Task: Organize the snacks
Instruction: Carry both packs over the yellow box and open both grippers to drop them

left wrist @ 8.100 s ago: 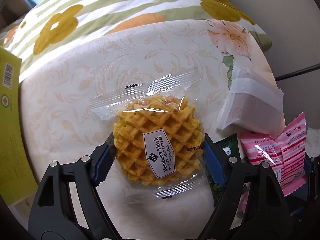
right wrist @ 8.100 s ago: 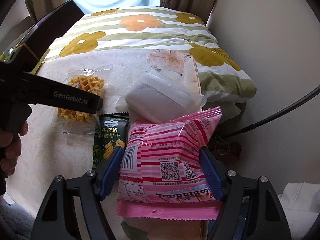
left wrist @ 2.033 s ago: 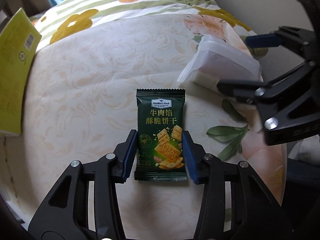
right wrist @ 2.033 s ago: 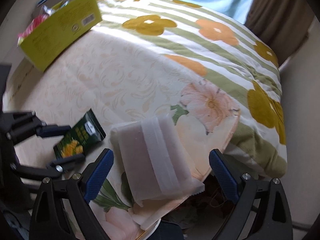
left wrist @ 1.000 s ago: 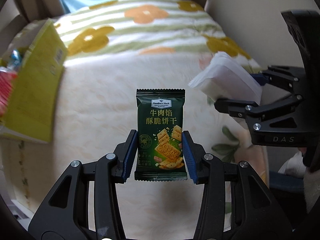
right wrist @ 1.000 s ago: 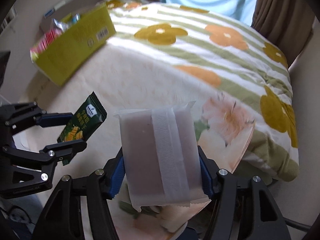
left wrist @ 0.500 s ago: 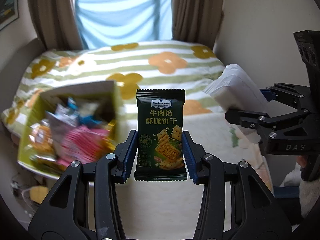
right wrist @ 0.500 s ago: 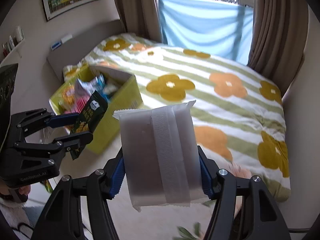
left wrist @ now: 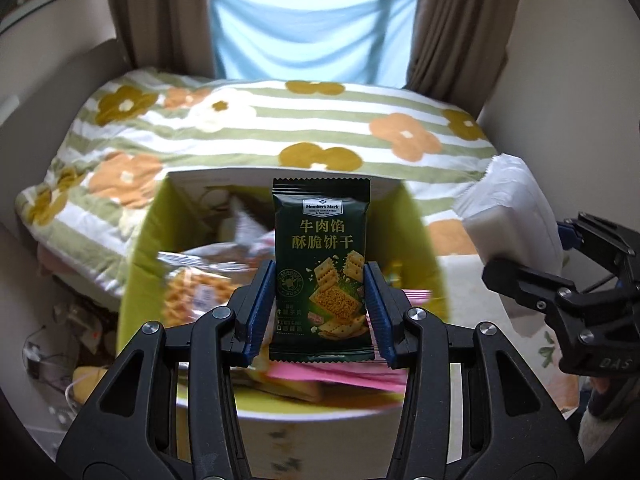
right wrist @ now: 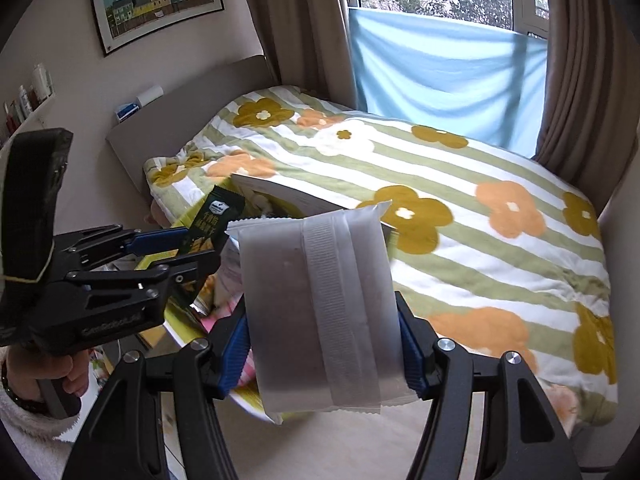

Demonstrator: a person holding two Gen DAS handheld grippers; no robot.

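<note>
My left gripper (left wrist: pixel 320 312) is shut on a dark green cracker packet (left wrist: pixel 321 256) and holds it upright over the open yellow-green snack box (left wrist: pixel 420 236). The box holds several snacks, among them a waffle pack (left wrist: pixel 192 296) and a pink packet (left wrist: pixel 336 374). My right gripper (right wrist: pixel 322 348) is shut on a white frosted packet (right wrist: pixel 316 304), held in the air just right of the box (right wrist: pixel 184 316). In the right wrist view the left gripper (right wrist: pixel 176 248) with the green packet (right wrist: pixel 212 220) is at the left. In the left wrist view the white packet (left wrist: pixel 512 216) is at the right.
A bed with a flowered, green-striped quilt (left wrist: pixel 256 128) lies behind the box. Brown curtains (right wrist: pixel 584 80) and a blue sheet (right wrist: pixel 440 68) hang at the window. The pale tabletop (right wrist: pixel 320 448) runs under the right gripper. Cables and clutter lie on the floor (left wrist: pixel 60 344) at left.
Both grippers have swung left from the table toward the box, each still holding its packet. The box now sits directly under the left gripper, nearer than half a second ago.
</note>
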